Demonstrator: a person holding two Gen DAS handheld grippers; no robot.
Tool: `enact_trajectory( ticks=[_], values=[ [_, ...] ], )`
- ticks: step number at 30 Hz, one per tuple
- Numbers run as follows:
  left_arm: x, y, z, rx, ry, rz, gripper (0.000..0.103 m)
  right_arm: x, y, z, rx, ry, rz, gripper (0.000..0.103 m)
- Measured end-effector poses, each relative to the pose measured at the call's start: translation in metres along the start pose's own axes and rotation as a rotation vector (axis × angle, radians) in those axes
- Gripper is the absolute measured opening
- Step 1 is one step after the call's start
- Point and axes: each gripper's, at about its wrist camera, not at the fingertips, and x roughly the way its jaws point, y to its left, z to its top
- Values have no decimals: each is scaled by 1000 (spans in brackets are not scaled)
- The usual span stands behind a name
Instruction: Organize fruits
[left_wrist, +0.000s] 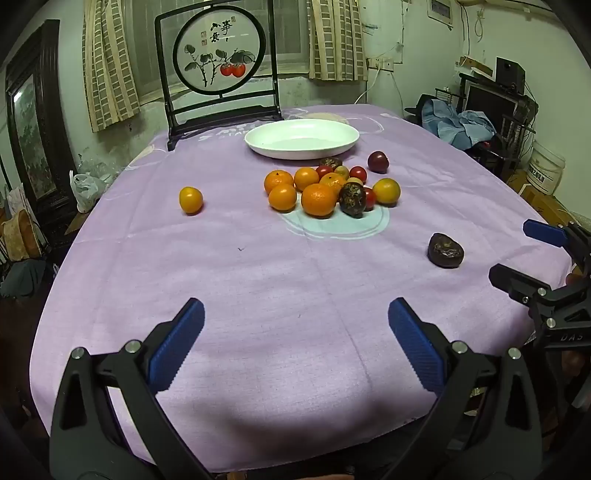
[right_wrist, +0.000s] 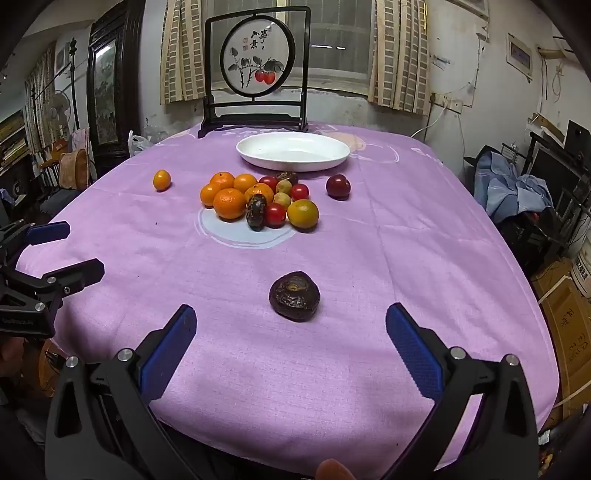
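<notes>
Both grippers hover low over the near edge of the purple tablecloth (right_wrist: 369, 251), each with its blue-padded jaws spread wide and gripping nothing: the left gripper (left_wrist: 295, 347) and the right gripper (right_wrist: 291, 350). One wrinkled dark passion fruit (right_wrist: 294, 295) lies alone just ahead of the right gripper. Farther on sits the fruit pile (right_wrist: 258, 201): about five oranges, three small red tomatoes, two pale yellow-green fruits, two more dark passion fruits and one yellow-orange citrus. One small orange (left_wrist: 191, 199) lies apart to the left, one dark red plum (right_wrist: 338, 186) to the right. One white plate (right_wrist: 258, 153) stands behind the pile, holding no fruit.
</notes>
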Motion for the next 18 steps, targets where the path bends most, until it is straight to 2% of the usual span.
enact_trajectory(
  ticks=[7, 8, 18],
  values=[
    [-2, 5, 7, 5, 7, -7, 101, 0, 2, 0, -8, -5, 6, 102],
    [-3, 2, 4, 9, -13, 3, 101, 0, 2, 0, -8, -7, 5, 102],
    [-1, 4, 0, -7, -12, 7, 101, 2, 3, 1, -10, 9, 2, 102]
  ],
)
